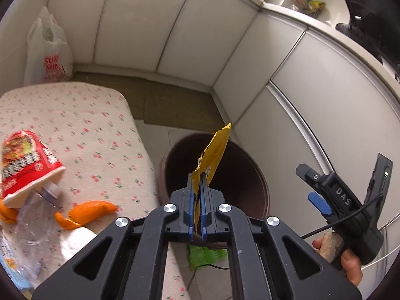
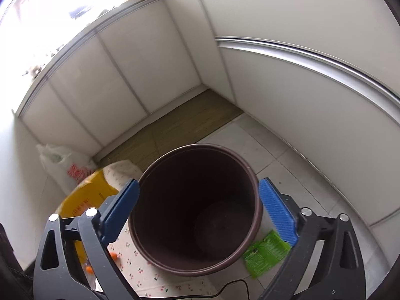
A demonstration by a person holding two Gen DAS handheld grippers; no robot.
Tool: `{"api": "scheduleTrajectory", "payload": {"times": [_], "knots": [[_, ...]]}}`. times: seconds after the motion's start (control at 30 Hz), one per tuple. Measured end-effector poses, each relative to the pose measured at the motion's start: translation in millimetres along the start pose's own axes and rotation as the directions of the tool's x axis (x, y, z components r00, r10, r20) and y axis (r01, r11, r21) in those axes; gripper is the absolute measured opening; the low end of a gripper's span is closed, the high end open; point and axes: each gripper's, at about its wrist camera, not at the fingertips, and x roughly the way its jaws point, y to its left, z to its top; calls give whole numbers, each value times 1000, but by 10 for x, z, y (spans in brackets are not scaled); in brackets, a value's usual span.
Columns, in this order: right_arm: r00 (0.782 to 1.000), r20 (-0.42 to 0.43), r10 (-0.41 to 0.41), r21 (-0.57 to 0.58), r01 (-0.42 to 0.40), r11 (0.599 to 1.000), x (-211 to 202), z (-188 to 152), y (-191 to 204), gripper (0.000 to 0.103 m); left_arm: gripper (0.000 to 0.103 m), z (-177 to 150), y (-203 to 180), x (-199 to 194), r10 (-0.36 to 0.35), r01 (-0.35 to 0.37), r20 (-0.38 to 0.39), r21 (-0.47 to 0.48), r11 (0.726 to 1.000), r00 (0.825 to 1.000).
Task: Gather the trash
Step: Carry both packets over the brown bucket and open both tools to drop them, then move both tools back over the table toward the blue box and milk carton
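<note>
My left gripper [image 1: 198, 176] is shut on a yellow wrapper [image 1: 216, 150] and holds it over the near rim of a dark brown bin [image 1: 240, 175] on the floor. The wrapper also shows in the right wrist view [image 2: 85, 195], left of the bin [image 2: 195, 207]. My right gripper [image 2: 200, 215] is open and empty above the bin's mouth; it shows in the left wrist view [image 1: 325, 190] to the right of the bin. On the flowered table [image 1: 87, 130] lie a red noodle cup [image 1: 25, 165] on its side, orange peel [image 1: 87, 212] and a clear plastic bottle [image 1: 35, 215].
A green wrapper [image 2: 266, 252] lies on the tiled floor by the bin, also visible in the left wrist view [image 1: 206, 256]. A white plastic bag [image 1: 47, 50] stands in the corner behind the table. White cabinet doors [image 1: 325, 87] surround the area. A black cable [image 2: 235, 285] runs along the floor.
</note>
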Motion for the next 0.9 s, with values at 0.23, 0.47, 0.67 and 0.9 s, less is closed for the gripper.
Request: {"api": "scheduleTrajectory", "payload": {"times": [0.23, 0.47, 0.67, 0.9], "knots": [[1000, -1, -11, 10, 11, 1000, 31, 17, -18, 94, 59, -18, -62, 139, 62, -62, -11, 1, 998, 998], [998, 49, -31, -116, 37, 993, -24, -45, 249, 95, 64, 6, -50, 37, 169, -170, 49, 27, 985, 984], [990, 132, -58, -257, 90, 962, -121, -191, 550, 96, 69, 23, 71, -114, 226, -227, 100, 0, 974, 969], [991, 133, -11, -320, 54, 946, -163, -363, 870, 96, 70, -81, 398, -333, 294, -287, 111, -75, 955, 949]]}}
